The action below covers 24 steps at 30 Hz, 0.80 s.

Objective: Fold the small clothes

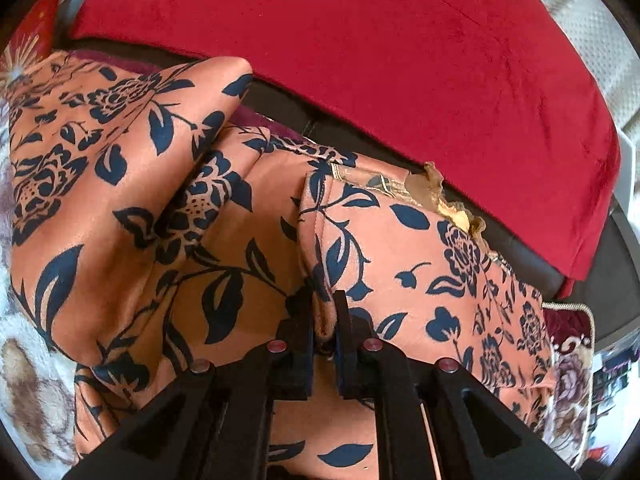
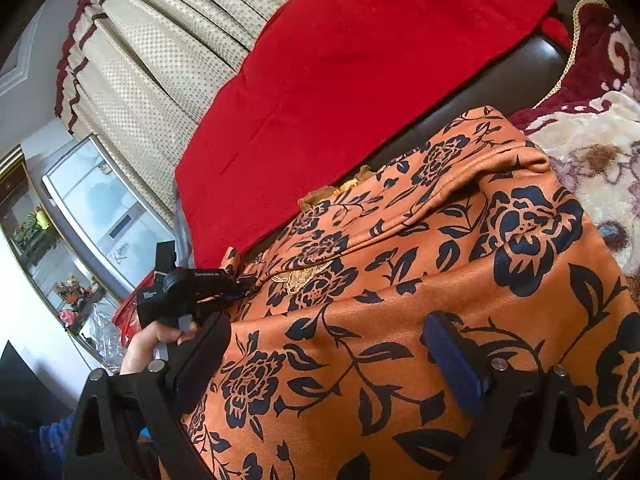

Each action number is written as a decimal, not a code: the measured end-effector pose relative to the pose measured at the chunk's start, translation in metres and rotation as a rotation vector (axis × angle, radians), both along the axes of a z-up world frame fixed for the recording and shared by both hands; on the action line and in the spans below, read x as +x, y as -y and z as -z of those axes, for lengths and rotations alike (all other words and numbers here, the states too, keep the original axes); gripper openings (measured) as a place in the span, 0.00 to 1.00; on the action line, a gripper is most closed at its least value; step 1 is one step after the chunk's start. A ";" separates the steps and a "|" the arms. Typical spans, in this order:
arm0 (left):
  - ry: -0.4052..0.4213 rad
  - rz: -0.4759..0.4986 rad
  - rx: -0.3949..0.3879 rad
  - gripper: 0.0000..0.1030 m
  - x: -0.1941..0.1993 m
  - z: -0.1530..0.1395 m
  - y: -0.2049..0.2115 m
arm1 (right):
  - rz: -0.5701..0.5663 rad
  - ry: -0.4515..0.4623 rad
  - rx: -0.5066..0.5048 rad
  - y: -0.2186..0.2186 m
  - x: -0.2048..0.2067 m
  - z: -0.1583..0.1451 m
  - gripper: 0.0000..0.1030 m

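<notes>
Both wrist views look closely down on the floral garment.

I'm working in someone's home, a lived-in sitting room or bedroom by the look of it. Cream dotted curtains with a dark red scalloped trim hang along the back. A glass-fronted display cabinet with a gilt frame holds artificial flowers on its shelves. A red velvet cloth is spread over dark upholstery, and a plush floral blanket in cream and maroon lies beside it. An orange garment with a navy flower print is laid out on this soft furniture, not on any counter
</notes>
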<state>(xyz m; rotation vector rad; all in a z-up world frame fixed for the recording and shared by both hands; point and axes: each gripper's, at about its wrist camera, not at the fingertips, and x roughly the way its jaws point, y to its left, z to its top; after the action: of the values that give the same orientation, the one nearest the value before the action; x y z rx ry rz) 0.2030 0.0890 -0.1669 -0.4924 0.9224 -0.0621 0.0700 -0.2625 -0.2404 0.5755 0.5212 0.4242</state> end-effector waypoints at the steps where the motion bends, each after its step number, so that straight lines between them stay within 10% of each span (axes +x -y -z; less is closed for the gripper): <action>1: 0.004 0.006 0.010 0.09 -0.001 0.002 0.001 | 0.001 -0.036 -0.013 -0.001 0.003 -0.003 0.95; 9: 0.044 0.014 -0.024 0.11 -0.004 0.010 -0.003 | 0.033 0.029 0.046 0.039 0.047 -0.092 0.96; 17: 0.058 0.016 -0.038 0.11 -0.005 0.012 -0.003 | 0.150 -0.416 0.091 0.100 0.170 -0.019 0.96; 24: 0.057 0.024 -0.010 0.11 -0.003 0.008 0.003 | 0.151 -0.314 0.005 0.082 0.156 -0.061 0.96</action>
<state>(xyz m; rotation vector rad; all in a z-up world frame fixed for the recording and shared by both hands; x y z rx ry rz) 0.2003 0.0863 -0.1747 -0.4864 0.8728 -0.1018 0.2260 -0.3440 -0.1789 0.6863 0.7712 0.1910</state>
